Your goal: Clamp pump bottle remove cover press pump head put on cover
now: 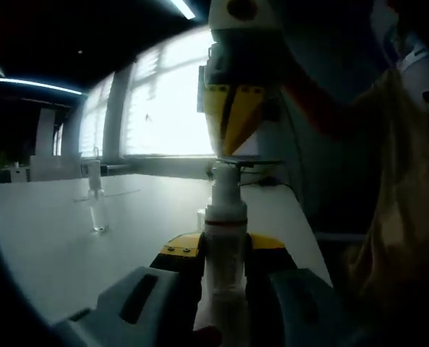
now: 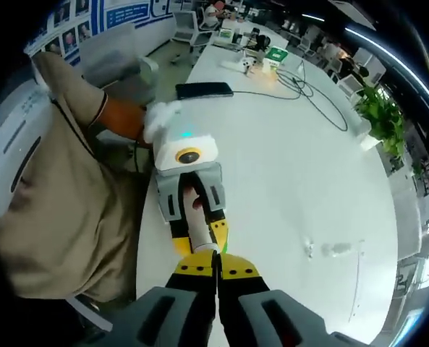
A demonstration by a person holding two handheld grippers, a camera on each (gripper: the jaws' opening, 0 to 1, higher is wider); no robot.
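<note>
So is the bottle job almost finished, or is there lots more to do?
About halfway, I think. Done: the left tongs are shut on the pump bottle, holding it upright, and the clear cover seems to be off, standing apart on the white table. In hand: the right tongs are closed and sit right above the pump head, pressing or about to. Left: putting the cover back on.

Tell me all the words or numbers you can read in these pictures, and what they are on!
None can be read.
Blue-and-white wall posters: print too small and blurred.
Green-and-white box on the long white table: markings too small.
Clear plastic pump bottle: no legible label.
</note>
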